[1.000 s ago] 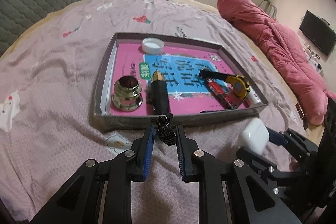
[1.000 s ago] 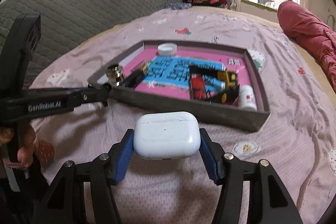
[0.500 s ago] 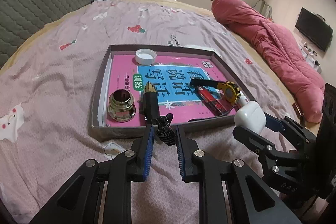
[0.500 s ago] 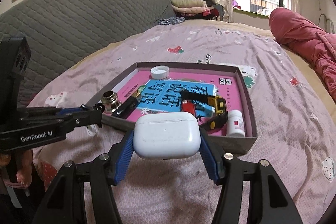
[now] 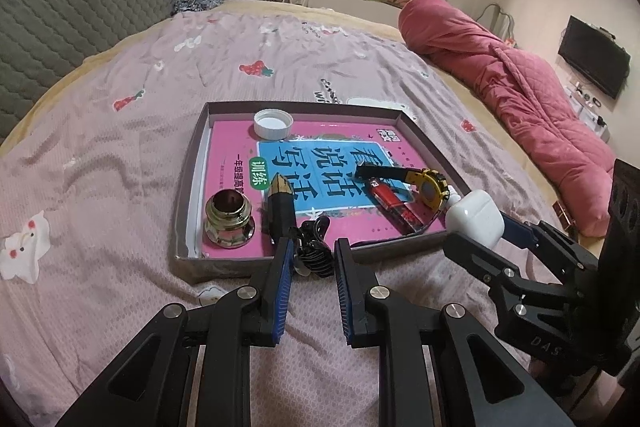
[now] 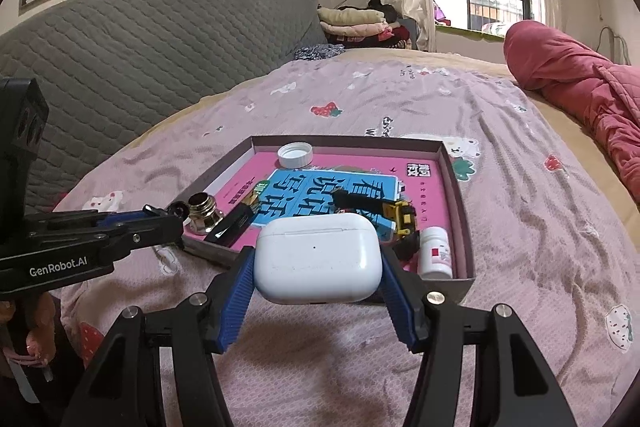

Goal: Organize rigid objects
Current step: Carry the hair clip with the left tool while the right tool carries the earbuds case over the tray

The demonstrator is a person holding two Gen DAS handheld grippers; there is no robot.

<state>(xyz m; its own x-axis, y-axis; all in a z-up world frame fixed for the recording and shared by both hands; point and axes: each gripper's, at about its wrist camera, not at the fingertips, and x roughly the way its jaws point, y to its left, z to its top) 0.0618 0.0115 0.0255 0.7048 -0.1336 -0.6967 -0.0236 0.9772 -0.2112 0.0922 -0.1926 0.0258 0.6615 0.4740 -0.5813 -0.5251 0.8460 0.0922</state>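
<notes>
A shallow grey box tray (image 5: 191, 187) lined with a pink book lies on the bed. My left gripper (image 5: 312, 247) is shut on a black claw clip (image 5: 316, 253), held over the tray's near wall. My right gripper (image 6: 318, 257) is shut on a white earbuds case (image 6: 318, 259), just in front of the tray's near right corner. In the left wrist view the same earbuds case (image 5: 476, 219) shows at the right. In the tray lie a white cap (image 5: 273, 123), a brass fitting (image 5: 229, 221), a black and gold tube (image 5: 281, 211), a red lighter (image 5: 394, 205), a yellow-cased gadget (image 5: 430, 187) and a white pill bottle (image 6: 436, 253).
The pink patterned bedsheet (image 5: 100, 155) spreads around the tray. A rolled red quilt (image 5: 520, 99) lies along the right side. A grey padded headboard (image 6: 140, 59) stands at the left, with folded clothes (image 6: 352, 23) behind.
My right gripper has risen a little with the earbuds case, so the tray looks farther off. The left gripper still holds the clip by the tray's near wall.
</notes>
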